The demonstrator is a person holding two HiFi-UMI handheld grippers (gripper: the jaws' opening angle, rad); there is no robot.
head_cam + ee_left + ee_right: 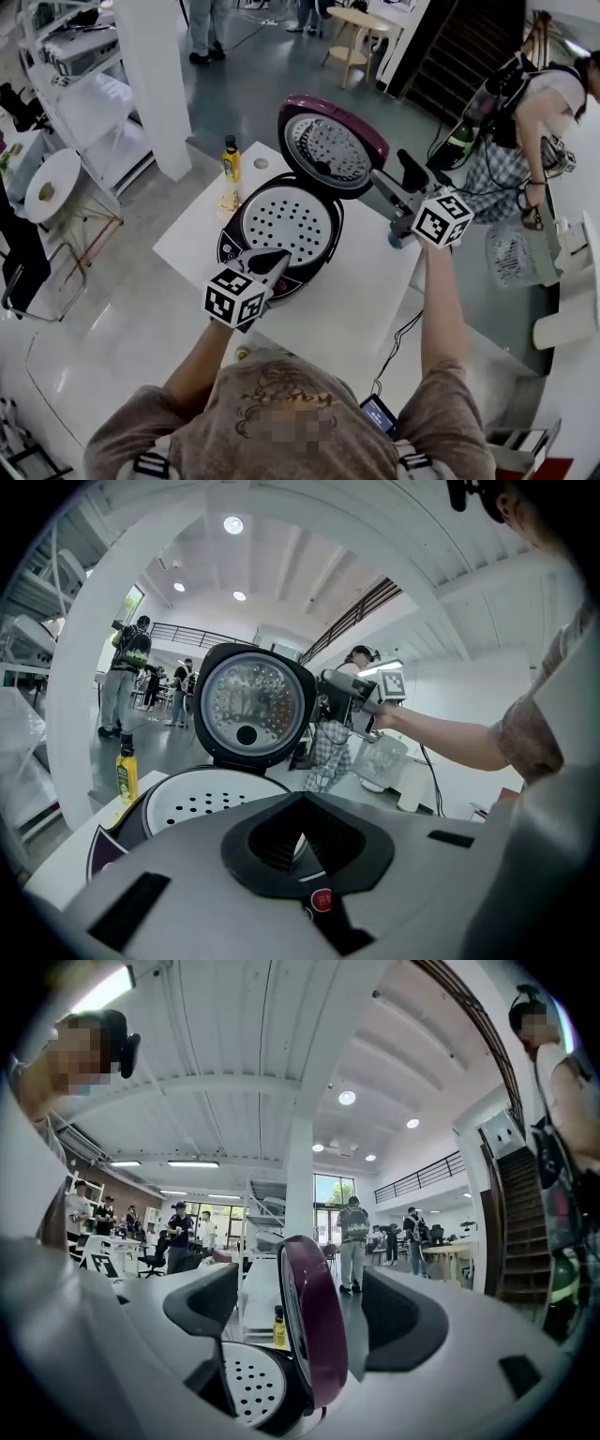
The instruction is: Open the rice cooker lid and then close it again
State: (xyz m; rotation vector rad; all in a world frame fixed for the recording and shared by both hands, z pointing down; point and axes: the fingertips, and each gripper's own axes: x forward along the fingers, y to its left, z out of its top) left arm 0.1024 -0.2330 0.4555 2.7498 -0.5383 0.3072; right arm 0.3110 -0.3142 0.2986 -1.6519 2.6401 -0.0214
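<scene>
The rice cooker (281,225) stands on a white table (375,291) with its maroon lid (333,145) swung up and back, showing the perforated inner plate (286,220). My right gripper (394,171) is at the lid's right edge. In the right gripper view its jaws (305,1312) stand wide open on either side of the lid (314,1326), with neither pad touching it. My left gripper (272,258) points at the cooker's front rim. In the left gripper view its jaws (300,841) are shut with nothing between them, and the open lid (253,705) faces the camera.
A yellow bottle (230,159) stands on the table's far left corner beside the cooker. A power cable (398,342) hangs off the near right edge. A white pillar (155,75) and shelving (75,103) stand to the left. A person (534,112) bends over at the right.
</scene>
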